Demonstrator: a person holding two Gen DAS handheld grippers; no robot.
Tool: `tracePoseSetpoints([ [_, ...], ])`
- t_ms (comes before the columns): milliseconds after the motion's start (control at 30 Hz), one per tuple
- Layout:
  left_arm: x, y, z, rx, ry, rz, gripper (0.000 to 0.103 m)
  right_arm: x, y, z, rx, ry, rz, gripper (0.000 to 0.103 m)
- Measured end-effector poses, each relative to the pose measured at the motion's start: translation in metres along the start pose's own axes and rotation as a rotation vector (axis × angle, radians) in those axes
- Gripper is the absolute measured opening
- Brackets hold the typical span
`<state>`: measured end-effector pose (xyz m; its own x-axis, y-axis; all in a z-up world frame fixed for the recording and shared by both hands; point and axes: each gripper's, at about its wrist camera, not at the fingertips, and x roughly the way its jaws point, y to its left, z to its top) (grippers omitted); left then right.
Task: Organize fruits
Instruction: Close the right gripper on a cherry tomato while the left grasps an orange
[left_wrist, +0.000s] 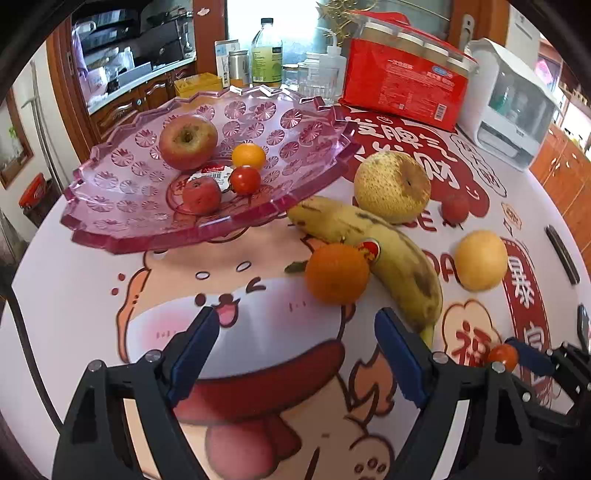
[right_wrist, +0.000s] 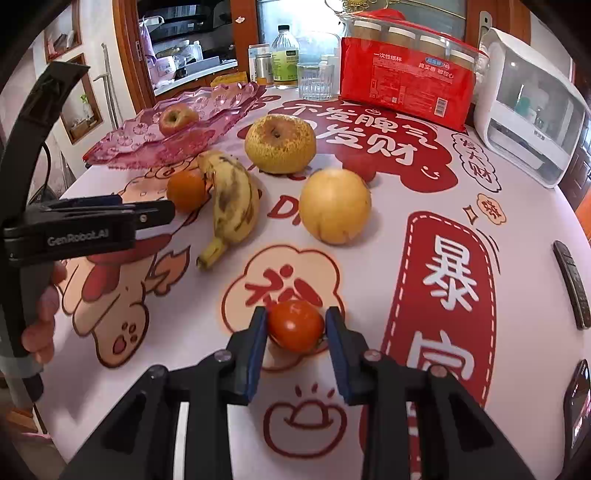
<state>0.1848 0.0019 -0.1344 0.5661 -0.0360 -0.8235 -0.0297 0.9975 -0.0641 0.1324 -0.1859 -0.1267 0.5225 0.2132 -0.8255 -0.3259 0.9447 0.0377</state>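
Left wrist view: the pink glass plate (left_wrist: 122, 206) sits at 10 o'clock and holds four fruits: one apple (left_wrist: 188, 141), one small orange (left_wrist: 248, 156), one cherry tomato (left_wrist: 245, 180) and one small red fruit (left_wrist: 201, 196). On the printed tablecloth (left_wrist: 92, 295) lie five more: a speckled pear (left_wrist: 392, 186) at 1 o'clock, a little red fruit (left_wrist: 456, 208) just right of it, one banana (left_wrist: 380, 243), a tangerine (left_wrist: 337, 273) touching the banana's near side, and a smooth yellow pear (left_wrist: 481, 260) at 3 o'clock. The left gripper (left_wrist: 295, 332) hovers low over the cloth, its blue pads spread wide with nothing between them. At 4 o'clock the right gripper (left_wrist: 504, 355) reaches in sideways with a tomato (left_wrist: 502, 356) at its tips.

Right wrist view: the right gripper points forward and is clenched on that tomato, both pads pressed against its sides, at 6 o'clock just above the cloth. Only here do a hand (right_wrist: 40, 325) wrapped around the left gripper's handle at 9 o'clock and a black remote (right_wrist: 572, 284) at 3 o'clock show in full. The plate lies at 11 o'clock; of its contents only the apple is visible. The banana, tangerine and both pears sit in the middle. A red package (right_wrist: 406, 85) and a glass (right_wrist: 316, 83) stand at 12 o'clock.
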Motion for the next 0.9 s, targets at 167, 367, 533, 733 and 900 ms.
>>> tracePoseSetpoints([
  [167, 0.014, -0.002, 0.008, -0.028, 0.012, -0.005, 0.085, 0.006, -0.002, 0.007, 0.016, 0.001, 0.015, 0.032],
  [367, 0.027, -0.005, 0.017, -0.05, 0.018, 0.0, 0.075, 0.01, -0.006, 0.013, 0.038, -0.004, 0.023, 0.032],
  [533, 0.037, -0.011, 0.022, -0.043, 0.03, 0.007, 0.065, 0.011, -0.008, 0.015, 0.039, -0.004, 0.023, 0.032],
  [733, 0.037, -0.022, 0.023, 0.005, 0.031, -0.003, 0.038, 0.013, -0.01, 0.016, 0.046, -0.001, 0.023, 0.031],
  [900, 0.032, -0.03, 0.017, 0.062, 0.048, 0.031, 0.038, 0.011, -0.01, 0.016, 0.046, -0.004, 0.019, 0.031],
])
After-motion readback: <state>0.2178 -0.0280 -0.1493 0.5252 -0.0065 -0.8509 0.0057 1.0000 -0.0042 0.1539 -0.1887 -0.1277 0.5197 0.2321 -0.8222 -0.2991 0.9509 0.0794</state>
